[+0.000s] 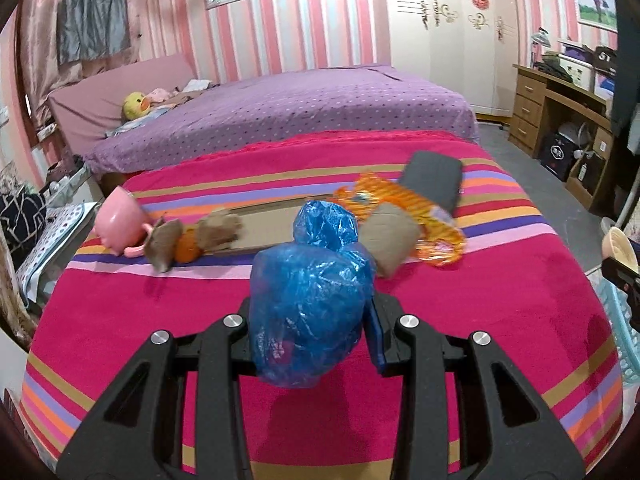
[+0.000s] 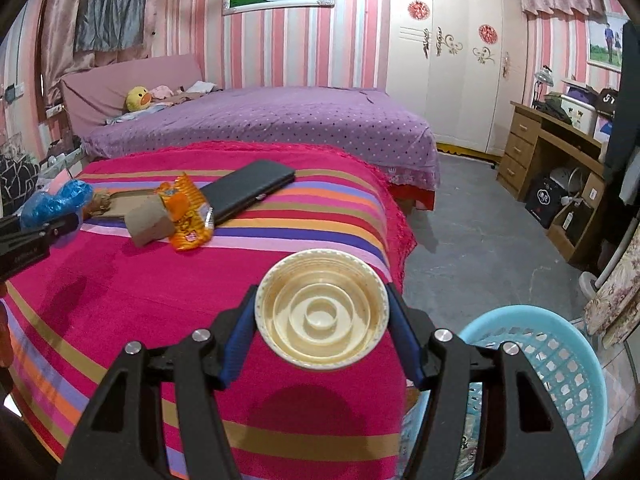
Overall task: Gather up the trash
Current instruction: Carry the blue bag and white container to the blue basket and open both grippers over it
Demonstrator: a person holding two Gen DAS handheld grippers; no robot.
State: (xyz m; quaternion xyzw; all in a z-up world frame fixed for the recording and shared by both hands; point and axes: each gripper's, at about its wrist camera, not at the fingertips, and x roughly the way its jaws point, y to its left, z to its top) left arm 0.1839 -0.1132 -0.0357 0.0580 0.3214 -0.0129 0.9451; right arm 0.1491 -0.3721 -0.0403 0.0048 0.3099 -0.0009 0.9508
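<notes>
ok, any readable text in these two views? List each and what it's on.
"5T": black item on the desk; first character unsure.
Orange snack wrapper: print too blurred to read.
Black box under the desk: white logo too small to read.

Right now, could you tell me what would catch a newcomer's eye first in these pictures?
Each gripper holds trash above the striped blanket: the left gripper clamps a crumpled blue plastic bag, and the right gripper grips a cream plastic lid. A light blue basket stands on the floor at the right.
</notes>
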